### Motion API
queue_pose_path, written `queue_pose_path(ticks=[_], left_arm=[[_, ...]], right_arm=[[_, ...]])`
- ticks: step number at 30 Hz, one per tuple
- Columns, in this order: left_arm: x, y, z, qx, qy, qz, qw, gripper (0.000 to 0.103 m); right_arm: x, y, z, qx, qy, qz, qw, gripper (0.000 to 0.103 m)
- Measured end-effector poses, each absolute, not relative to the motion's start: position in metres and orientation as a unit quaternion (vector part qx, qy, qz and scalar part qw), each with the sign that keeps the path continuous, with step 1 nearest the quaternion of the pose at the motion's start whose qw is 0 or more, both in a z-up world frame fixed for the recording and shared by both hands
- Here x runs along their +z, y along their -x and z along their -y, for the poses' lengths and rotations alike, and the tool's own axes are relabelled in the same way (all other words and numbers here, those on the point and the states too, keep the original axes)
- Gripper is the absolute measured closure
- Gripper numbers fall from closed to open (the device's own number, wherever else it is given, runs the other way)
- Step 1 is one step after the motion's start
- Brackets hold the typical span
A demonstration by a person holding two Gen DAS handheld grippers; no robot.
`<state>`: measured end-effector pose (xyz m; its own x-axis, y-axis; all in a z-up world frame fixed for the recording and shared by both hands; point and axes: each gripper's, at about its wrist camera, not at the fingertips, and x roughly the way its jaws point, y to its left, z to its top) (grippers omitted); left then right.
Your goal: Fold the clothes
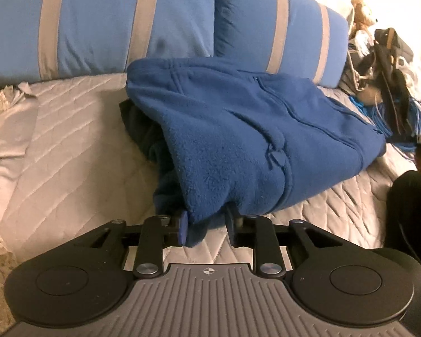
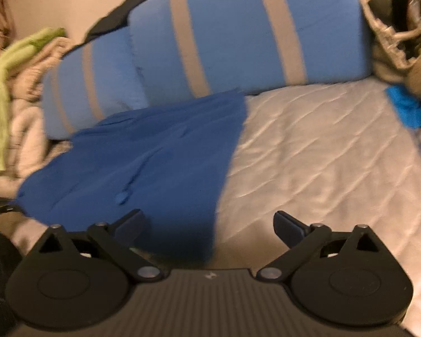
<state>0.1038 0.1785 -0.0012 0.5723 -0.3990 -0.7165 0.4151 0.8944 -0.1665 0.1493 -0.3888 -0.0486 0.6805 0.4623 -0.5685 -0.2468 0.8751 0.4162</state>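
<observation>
The left tongs (image 1: pixel 206 229) pinch the near corner of the blue fleece (image 1: pixel 238 140), which stretches toward the frame's upper right; the right tongs (image 2: pixel 207 224) hang spread over its edge.

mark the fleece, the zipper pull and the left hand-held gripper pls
fleece (image 1: pixel 227 129), left wrist view, on the broad top face of the folded blue fabric.
zipper pull (image 1: pixel 271 156), left wrist view, on the small tab along the zip line.
left hand-held gripper (image 1: pixel 207 224), left wrist view, midway between fingertips, where the fleece corner sits.
</observation>
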Motion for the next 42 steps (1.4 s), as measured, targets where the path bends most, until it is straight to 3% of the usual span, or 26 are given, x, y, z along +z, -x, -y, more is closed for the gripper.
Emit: queue_pose_path(ticks=[1, 2, 3, 5, 14, 17, 18, 19, 20, 21, 24, 26, 31, 42], left_arm=[[-0.004, -0.105, -0.179, -0.227, -0.012, -0.405, 0.886, 0.089], [-0.007, -0.105, -0.179, -0.225, -0.013, -0.408, 0.885, 0.091], [-0.01, -0.104, -0.18, -0.226, -0.018, -0.408, 0.884, 0.092], [-0.016, -0.102, -0.181, -0.226, -0.03, -0.409, 0.883, 0.093], [-0.034, -0.094, -0.191, -0.222, 0.004, -0.408, 0.886, 0.094], [-0.026, -0.09, -0.187, -0.208, -0.015, -0.412, 0.887, 0.087], [-0.023, -0.089, -0.186, -0.201, -0.02, -0.416, 0.887, 0.083], [-0.019, -0.089, -0.186, -0.184, -0.023, -0.424, 0.886, 0.076], [-0.016, -0.089, -0.186, -0.167, -0.025, -0.432, 0.886, 0.064], [-0.01, -0.088, -0.183, -0.141, -0.029, -0.441, 0.886, 0.059], [0.016, -0.081, -0.168, -0.09, -0.054, -0.437, 0.894, 0.046], [0.035, -0.08, -0.152, -0.086, -0.062, -0.425, 0.899, 0.029], [0.075, -0.087, -0.115, -0.1, -0.058, -0.405, 0.907, 0.026], [0.078, -0.148, -0.067, -0.083, -0.04, -0.5, 0.861, 0.026]], right_arm=[[-0.052, -0.15, 0.386, 0.209, -0.158, -0.346, 0.901, 0.015], [-0.055, -0.15, 0.384, 0.22, -0.16, -0.343, 0.899, 0.03], [-0.057, -0.151, 0.383, 0.233, -0.163, -0.343, 0.895, 0.056], [-0.061, -0.154, 0.379, 0.246, -0.159, -0.354, 0.888, 0.088], [-0.066, -0.154, 0.383, 0.221, -0.14, -0.373, 0.89, 0.094], [-0.062, -0.15, 0.378, 0.209, -0.121, -0.376, 0.895, 0.088], [-0.06, -0.149, 0.378, 0.204, -0.114, -0.377, 0.896, 0.07], [-0.057, -0.148, 0.377, 0.194, -0.1, -0.377, 0.9, 0.063], [-0.053, -0.146, 0.376, 0.182, -0.085, -0.378, 0.904, 0.047], [-0.049, -0.144, 0.376, 0.17, -0.068, -0.379, 0.907, 0.029], [-0.032, -0.138, 0.375, 0.146, -0.029, -0.376, 0.915, 0.005], [-0.02, -0.138, 0.371, 0.14, -0.027, -0.377, 0.915, 0.0], [0.009, -0.15, 0.341, 0.126, -0.008, -0.386, 0.914, 0.0], [0.07, -0.201, 0.257, 0.117, 0.019, -0.424, 0.898, 0.0]])
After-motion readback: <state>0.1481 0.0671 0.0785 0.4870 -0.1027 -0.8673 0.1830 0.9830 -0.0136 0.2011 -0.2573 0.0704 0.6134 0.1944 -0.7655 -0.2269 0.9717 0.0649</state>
